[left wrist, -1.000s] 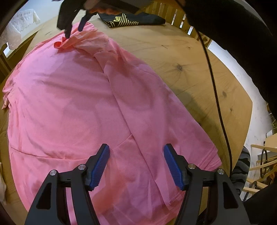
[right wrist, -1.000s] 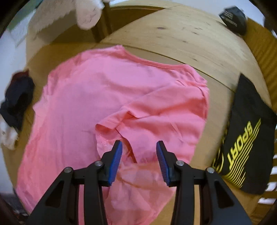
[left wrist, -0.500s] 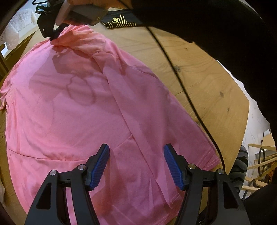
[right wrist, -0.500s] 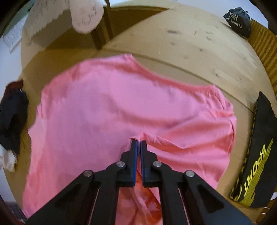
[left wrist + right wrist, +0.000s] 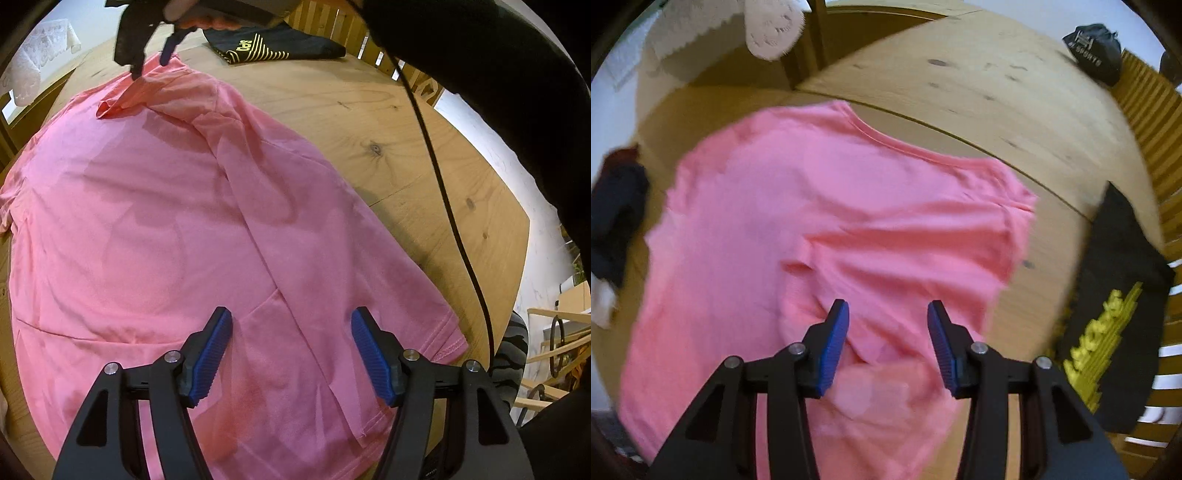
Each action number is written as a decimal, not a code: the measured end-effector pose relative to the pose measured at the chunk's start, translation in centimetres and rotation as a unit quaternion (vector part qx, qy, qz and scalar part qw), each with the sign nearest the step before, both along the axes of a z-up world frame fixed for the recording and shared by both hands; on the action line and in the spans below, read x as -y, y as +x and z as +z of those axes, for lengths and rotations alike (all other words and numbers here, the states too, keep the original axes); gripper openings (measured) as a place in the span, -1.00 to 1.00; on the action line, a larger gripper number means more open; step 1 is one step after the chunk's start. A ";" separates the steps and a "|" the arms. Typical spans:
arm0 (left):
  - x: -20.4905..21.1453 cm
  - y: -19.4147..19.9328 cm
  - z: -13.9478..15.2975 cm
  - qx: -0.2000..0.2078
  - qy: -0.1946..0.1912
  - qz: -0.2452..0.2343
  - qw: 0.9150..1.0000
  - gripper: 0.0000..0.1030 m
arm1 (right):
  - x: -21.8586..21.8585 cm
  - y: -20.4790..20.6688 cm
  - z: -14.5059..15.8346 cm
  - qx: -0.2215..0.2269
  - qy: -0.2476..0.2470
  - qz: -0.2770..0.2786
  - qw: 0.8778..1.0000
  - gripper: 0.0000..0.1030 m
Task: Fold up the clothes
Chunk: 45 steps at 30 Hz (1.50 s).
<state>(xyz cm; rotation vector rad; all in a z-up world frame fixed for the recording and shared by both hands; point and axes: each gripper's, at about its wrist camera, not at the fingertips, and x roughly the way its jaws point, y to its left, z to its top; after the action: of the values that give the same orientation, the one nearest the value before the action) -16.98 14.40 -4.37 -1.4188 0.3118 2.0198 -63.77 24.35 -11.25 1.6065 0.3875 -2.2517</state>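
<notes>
A pink T-shirt (image 5: 155, 221) lies spread on the round wooden table (image 5: 369, 122), with one side folded inward along a long crease. My left gripper (image 5: 291, 325) hovers open over the shirt's near hem, holding nothing. Seen from the right wrist, the same pink T-shirt (image 5: 820, 221) shows its folded sleeve just ahead of my right gripper (image 5: 888, 317), which is open and empty above the cloth. From the left wrist, that right gripper (image 5: 151, 62) appears at the far end of the shirt, its fingers apart over the bunched sleeve tip.
A folded black garment with yellow print (image 5: 273, 48) lies beyond the shirt; it shows as the black garment (image 5: 1115, 302) at the right. Dark clothes (image 5: 617, 214) sit at the left table edge. A black bag (image 5: 1093, 51) rests far off. Chairs (image 5: 554, 350) stand beside the table.
My right gripper was shut on the sleeve half a second ago; it has opened, let the sleeve go and pulled back slightly. My left gripper stays open in place.
</notes>
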 end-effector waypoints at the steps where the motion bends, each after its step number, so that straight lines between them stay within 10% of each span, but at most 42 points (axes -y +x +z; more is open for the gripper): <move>1: -0.1 0.2 0.0 0.000 0.000 0.001 1.000 0.27 | 0.0 0.0 -0.1 0.004 -0.004 0.004 1.000 -0.15; 8: -0.5 1.0 0.2 0.005 0.001 0.001 1.000 0.28 | 2.8 0.1 -1.5 0.013 0.013 0.046 0.999 -0.17; 11: -0.3 1.2 0.3 0.007 0.002 0.000 1.000 0.28 | 2.4 -0.5 -1.6 0.020 -0.006 0.031 0.999 -0.82; 15: -0.7 0.5 0.5 0.006 0.005 -0.002 1.000 0.28 | 1.3 -1.2 -1.0 0.027 -0.044 0.014 0.999 -0.92; 24: 0.7 1.0 1.3 0.009 0.009 -0.002 1.000 0.28 | -0.7 -3.3 1.1 0.045 -0.209 -0.052 0.975 -0.93; 32: 1.4 1.4 1.7 0.012 0.009 -0.004 1.000 0.28 | -0.4 -1.9 2.3 0.049 -0.189 -0.040 0.980 -0.36; 45: 3.4 3.6 3.1 -0.011 0.018 0.017 1.000 0.28 | -8.4 10.2 0.6 0.067 -0.165 -0.055 0.982 -0.36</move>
<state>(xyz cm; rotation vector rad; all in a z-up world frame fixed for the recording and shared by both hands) -13.40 11.00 -1.29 -1.3888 0.2631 2.0594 -53.52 32.74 -10.63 1.6210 -0.1091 -2.1306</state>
